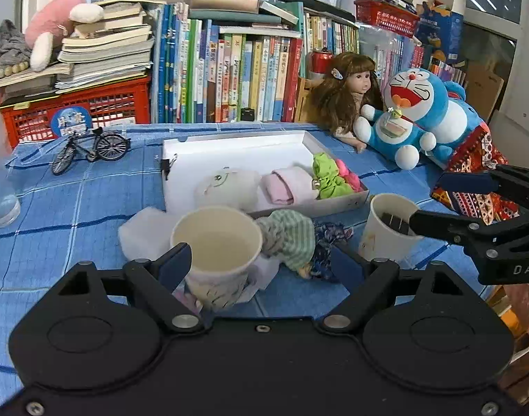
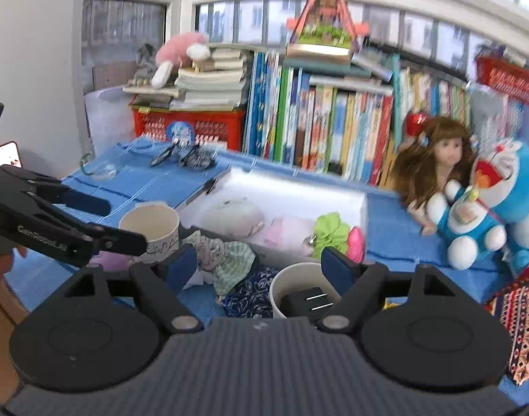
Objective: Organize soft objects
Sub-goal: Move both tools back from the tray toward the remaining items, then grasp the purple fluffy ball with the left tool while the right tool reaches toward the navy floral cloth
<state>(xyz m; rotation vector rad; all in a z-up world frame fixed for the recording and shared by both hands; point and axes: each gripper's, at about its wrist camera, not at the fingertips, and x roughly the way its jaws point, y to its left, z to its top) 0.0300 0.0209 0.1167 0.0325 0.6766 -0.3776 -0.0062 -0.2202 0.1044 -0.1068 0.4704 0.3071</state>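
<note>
**Both tongs spread wide over a heap of doll clothes and two paper cups**

The blue-checked worktop is crowded. A shallow white tray sits in the middle of it, and inside lie a white plush toy, a folded pink cloth and a bright green garment with something vivid pink just beside it. In front of the tray's near edge a green-striped garment lies bunched up, touching a dark blue floral cloth; a wad of white stuffing lies to their left.

The left tongs stand apart, their blue pads either side of an empty paper cup; one pad is close against the cup's rim, the other well clear, so nothing is clamped. The right tongs are likewise apart, hovering above a second paper cup that has a black plug adapter in it. The striped garment sits just beyond their left pad, not gripped.

Along the back, a long-haired doll leans beside two blue cat plushies, in front of a row of books. A small model bicycle stands on the worktop's far left.
</note>
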